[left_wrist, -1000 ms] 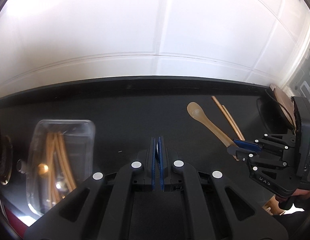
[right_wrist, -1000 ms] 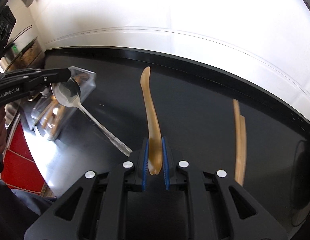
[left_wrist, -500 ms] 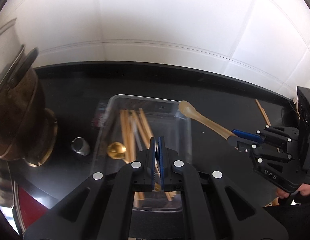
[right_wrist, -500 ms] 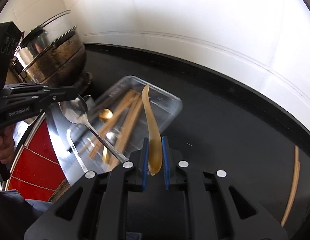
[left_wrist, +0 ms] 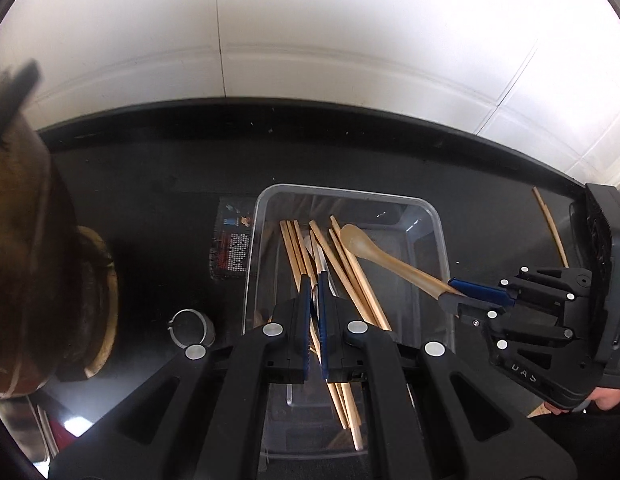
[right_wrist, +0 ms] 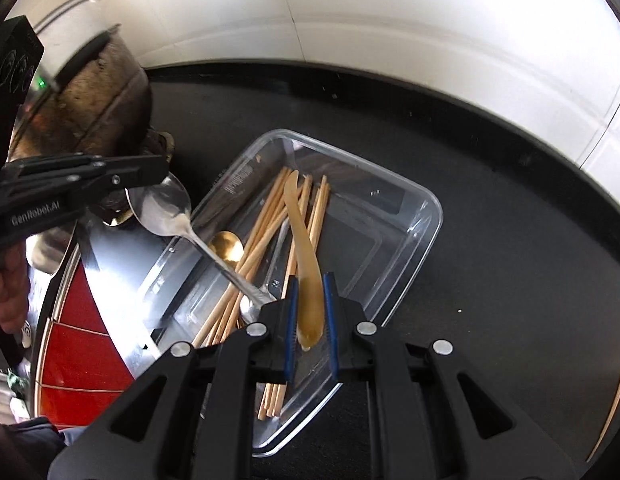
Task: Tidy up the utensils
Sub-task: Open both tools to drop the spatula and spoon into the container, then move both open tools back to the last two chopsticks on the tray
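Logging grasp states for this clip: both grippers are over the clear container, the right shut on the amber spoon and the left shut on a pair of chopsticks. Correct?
Not quite. The left gripper is shut on a metal spoon, not chopsticks, as the right wrist view shows. The rest holds: the right gripper is shut on the amber spoon, both over the clear container.

You can read "GenRobot.AI" in pale letters on the side of the left gripper (right_wrist: 149,168), in the right wrist view, just left of the clear container (right_wrist: 390,216). In the left wrist view, the right gripper (left_wrist: 454,292), at the container's right wall, shows "DAS" upside down. The label (left_wrist: 231,248) on the counter left of the container is too blurred to read.
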`<move>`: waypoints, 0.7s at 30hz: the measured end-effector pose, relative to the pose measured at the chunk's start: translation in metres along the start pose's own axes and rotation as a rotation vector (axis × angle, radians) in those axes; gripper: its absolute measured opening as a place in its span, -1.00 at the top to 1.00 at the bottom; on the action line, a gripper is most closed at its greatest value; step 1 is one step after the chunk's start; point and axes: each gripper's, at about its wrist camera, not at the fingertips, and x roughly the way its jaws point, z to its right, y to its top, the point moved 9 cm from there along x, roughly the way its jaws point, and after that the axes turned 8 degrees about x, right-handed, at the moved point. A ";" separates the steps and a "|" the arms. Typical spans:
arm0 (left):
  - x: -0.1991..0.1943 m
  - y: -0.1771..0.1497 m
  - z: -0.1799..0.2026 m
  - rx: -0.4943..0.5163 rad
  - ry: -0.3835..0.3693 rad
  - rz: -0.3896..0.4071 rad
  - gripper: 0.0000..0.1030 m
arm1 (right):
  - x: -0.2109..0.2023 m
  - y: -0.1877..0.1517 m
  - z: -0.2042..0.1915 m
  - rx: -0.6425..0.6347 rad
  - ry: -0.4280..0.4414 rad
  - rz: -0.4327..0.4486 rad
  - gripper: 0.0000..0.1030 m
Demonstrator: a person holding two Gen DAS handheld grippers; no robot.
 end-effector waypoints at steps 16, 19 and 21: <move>0.041 -0.022 -0.011 -0.063 0.048 -0.028 -0.66 | 0.009 0.011 0.018 0.096 0.009 -0.023 -0.32; 0.040 -0.031 -0.006 -0.086 0.047 -0.035 -0.66 | -0.001 0.011 0.028 0.113 0.003 0.002 -0.32; 0.038 -0.034 0.002 -0.086 0.055 -0.031 -0.66 | -0.009 0.008 0.036 0.114 -0.007 0.016 -0.32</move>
